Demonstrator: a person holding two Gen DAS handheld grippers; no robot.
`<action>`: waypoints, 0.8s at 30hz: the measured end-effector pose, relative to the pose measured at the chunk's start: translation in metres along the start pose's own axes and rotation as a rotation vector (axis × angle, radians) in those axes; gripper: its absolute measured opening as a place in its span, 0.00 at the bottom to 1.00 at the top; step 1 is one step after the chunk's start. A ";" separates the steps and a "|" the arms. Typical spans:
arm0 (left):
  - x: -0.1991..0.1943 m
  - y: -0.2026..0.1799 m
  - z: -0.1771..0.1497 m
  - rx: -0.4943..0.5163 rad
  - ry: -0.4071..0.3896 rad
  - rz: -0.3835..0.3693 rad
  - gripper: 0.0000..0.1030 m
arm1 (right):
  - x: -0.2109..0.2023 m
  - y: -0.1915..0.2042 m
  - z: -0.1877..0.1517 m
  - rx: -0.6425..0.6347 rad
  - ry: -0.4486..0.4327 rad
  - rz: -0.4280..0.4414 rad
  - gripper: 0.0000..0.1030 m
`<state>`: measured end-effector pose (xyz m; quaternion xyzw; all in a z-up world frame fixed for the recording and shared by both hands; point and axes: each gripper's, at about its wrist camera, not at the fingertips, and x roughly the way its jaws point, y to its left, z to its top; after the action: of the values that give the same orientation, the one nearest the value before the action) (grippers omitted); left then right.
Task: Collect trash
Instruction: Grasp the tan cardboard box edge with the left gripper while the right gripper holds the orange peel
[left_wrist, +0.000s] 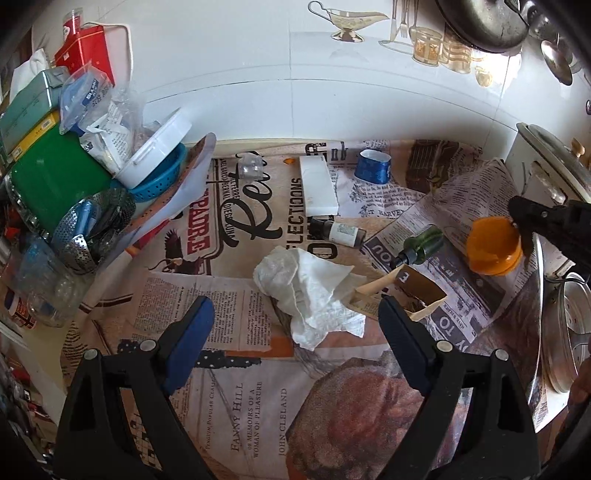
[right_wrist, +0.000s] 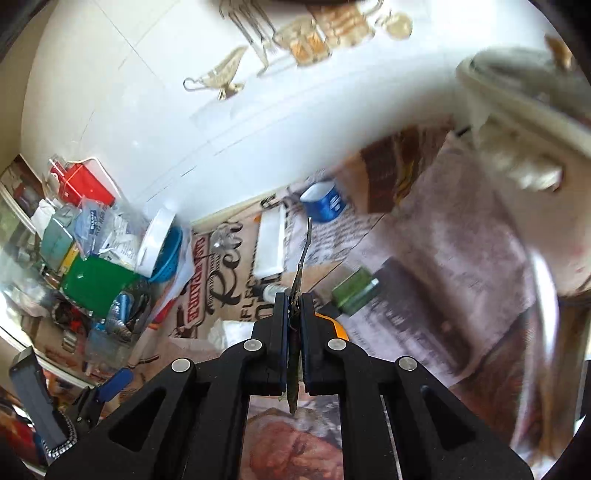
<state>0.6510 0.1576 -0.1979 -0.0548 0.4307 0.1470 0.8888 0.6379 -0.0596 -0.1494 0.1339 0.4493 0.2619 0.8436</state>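
Two grippers at work on a newspaper-covered counter, trash pickup is mid-way.

Right gripper (right_wrist: 293, 301) has its fingers pressed together on a thin dark wrapper (right_wrist: 302, 254), with an orange lid (left_wrist: 493, 245) right against it. My guess: that goes to a bin next, none in view. Left gripper (left_wrist: 295, 310) hangs fingers spread over the crumpled paper towel (left_wrist: 308, 291), so it needs to drop and pinch. Readable print: "ELECTIONS", "FANNY HILL", "JOHN CLELAND", a "3" on torn cardboard (left_wrist: 406, 286).
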 end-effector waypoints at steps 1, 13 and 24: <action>0.005 -0.004 0.001 0.002 0.003 -0.015 0.88 | -0.005 -0.003 0.000 -0.006 -0.012 -0.018 0.05; 0.117 -0.038 0.012 0.052 0.203 -0.114 0.54 | -0.037 -0.068 -0.013 0.046 0.023 -0.128 0.05; 0.121 -0.058 -0.002 0.122 0.228 -0.180 0.14 | -0.027 -0.078 -0.014 0.039 0.060 -0.116 0.05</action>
<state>0.7382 0.1284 -0.2960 -0.0553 0.5303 0.0331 0.8453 0.6390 -0.1394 -0.1744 0.1161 0.4864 0.2078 0.8407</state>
